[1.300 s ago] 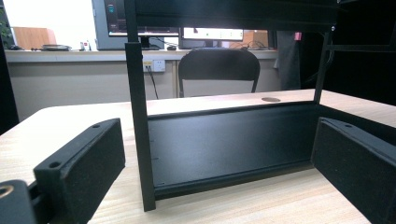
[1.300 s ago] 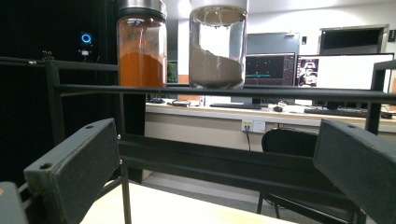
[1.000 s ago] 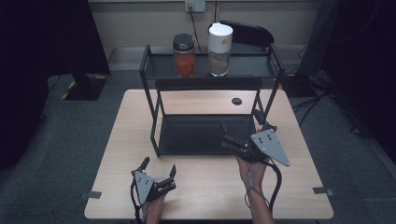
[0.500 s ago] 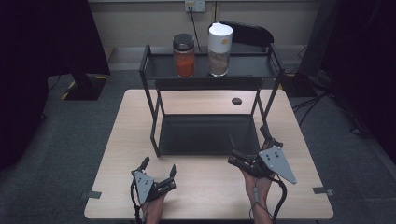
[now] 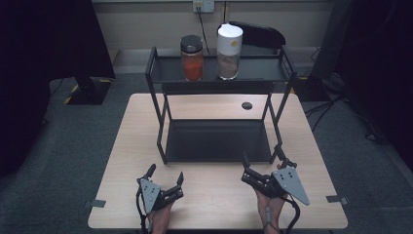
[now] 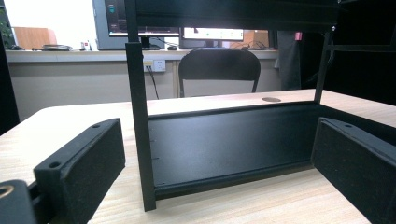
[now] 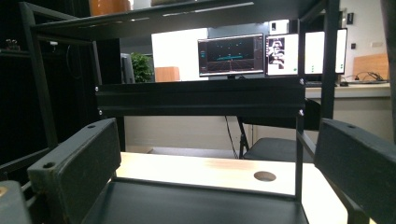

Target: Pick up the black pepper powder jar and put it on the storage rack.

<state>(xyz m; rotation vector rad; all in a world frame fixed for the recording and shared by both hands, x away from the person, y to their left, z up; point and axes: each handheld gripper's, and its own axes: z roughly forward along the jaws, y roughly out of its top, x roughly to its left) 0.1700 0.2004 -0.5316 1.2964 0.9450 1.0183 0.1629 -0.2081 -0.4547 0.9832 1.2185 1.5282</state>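
Observation:
A black two-tier metal rack (image 5: 168,144) stands in the middle of the wooden table (image 5: 131,146). On its top shelf are a glass jar with orange contents (image 5: 192,58) and a taller jar with a white lid (image 5: 229,46). My left gripper (image 5: 166,171) rests near the table's front edge, open, with nothing between its jaws. My right gripper (image 5: 261,154) is just in front of the rack's right front leg, open and empty. The left gripper view looks at the rack's left front post (image 6: 140,130) and lower tray (image 6: 224,140). The right gripper view looks under the upper shelf (image 7: 187,14).
A round cable hole (image 5: 247,105) sits in the table behind the rack. A black chair (image 5: 258,33) stands beyond the table by the wall. Monitors (image 7: 229,55) glow in the background. Bare tabletop lies left and right of the rack.
My right gripper has pulled back from the rack's lower tray toward the front edge and come lower. The left gripper has stayed put.

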